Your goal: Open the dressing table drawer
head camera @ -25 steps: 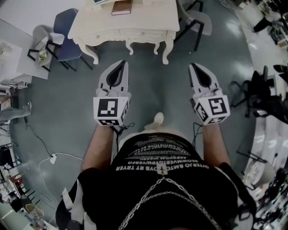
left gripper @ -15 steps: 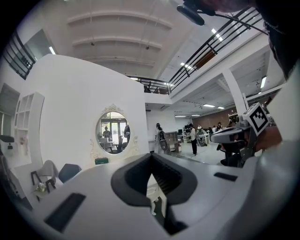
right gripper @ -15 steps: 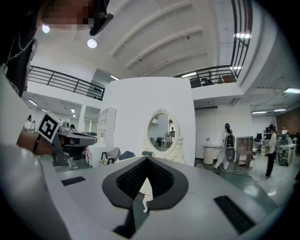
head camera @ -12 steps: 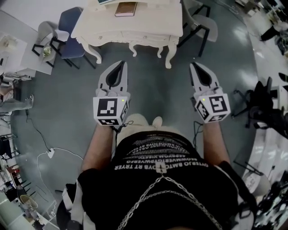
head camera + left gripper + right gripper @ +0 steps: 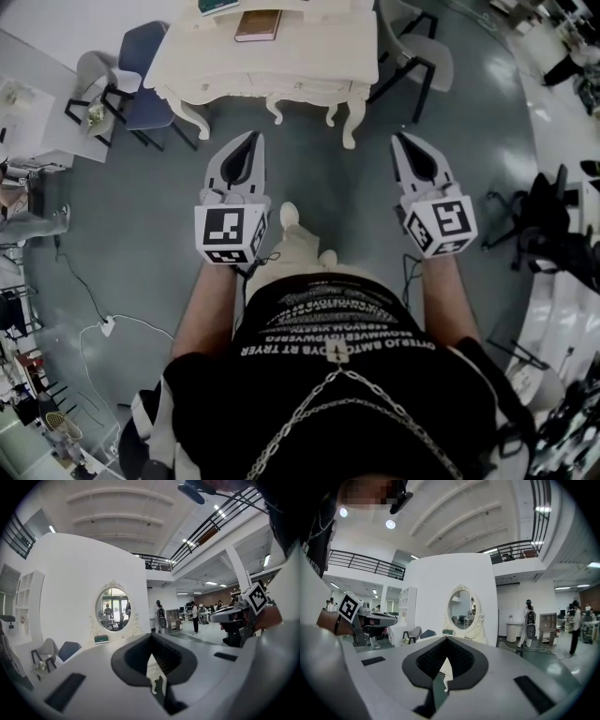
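1. Table (image 5: 309, 52): cream, well ahead of me, book (image 5: 256, 23) on top.
2. Drawer (image 5: 281, 87): in the table's front apron, shut, untouched.
3. Left tool (image 5: 254, 137) and right tool (image 5: 401, 141): both pinched narrow, holding nothing, well short of the drawer.
4. Risk, as I judge it: arriving with the jaws together, I'd knock the drawer front instead of gripping it. One tool must widen first.

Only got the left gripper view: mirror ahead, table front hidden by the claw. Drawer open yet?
Observer: No. In the head view the dressing table has its drawer front flush.
Operator: Either claw on it?
Observer: Neither: the left claw and right claw are both short of the table, with floor between.
Operator: Right claw open?
Observer: Shut and empty, in the right gripper view.
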{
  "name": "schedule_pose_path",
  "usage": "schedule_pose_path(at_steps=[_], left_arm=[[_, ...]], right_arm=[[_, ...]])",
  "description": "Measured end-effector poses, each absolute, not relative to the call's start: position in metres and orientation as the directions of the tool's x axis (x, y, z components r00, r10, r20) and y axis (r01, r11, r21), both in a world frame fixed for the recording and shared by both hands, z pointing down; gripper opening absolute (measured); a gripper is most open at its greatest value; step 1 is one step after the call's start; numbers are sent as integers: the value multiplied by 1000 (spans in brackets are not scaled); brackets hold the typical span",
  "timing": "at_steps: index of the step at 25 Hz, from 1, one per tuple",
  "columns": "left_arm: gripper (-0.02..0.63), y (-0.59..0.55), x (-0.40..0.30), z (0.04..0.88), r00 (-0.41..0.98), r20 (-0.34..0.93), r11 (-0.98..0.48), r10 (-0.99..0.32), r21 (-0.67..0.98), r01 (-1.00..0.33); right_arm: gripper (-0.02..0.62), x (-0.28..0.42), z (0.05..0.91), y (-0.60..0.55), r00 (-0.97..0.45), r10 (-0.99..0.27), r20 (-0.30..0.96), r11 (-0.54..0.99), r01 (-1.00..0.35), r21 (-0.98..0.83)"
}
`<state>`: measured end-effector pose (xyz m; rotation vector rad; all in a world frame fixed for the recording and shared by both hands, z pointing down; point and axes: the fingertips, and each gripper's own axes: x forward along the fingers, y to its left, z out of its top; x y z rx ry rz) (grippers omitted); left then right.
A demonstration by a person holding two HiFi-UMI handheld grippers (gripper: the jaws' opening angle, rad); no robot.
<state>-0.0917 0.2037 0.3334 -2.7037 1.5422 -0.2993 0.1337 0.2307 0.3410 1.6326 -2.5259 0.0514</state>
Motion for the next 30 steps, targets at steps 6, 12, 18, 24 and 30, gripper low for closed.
schedule_pose_path(at_steps=[6, 12, 18, 24, 30], left_arm=[[5, 179, -72, 327, 515, 154, -534, -843, -125, -836], [5, 146, -67, 331, 519, 171, -541, -837, -127, -831], [5, 104, -65, 322, 519, 147, -536, -842, -114, -837], [5, 73, -67, 323, 535, 154, -553, -831, -122, -824], [5, 37, -82, 328, 552, 164, -572, -817, -116, -812]], right_arm=[[2, 143, 340, 214, -391, -912, 125, 399, -916, 44], [2, 147, 338, 182, -382, -916, 119, 389, -920, 40], [2, 146, 340, 149, -375, -919, 126, 382, -923, 37], [2, 142, 337, 118, -362, -924, 125, 370, -928, 41], [2, 133, 329, 83, -333, -936, 111, 340, -939, 50]])
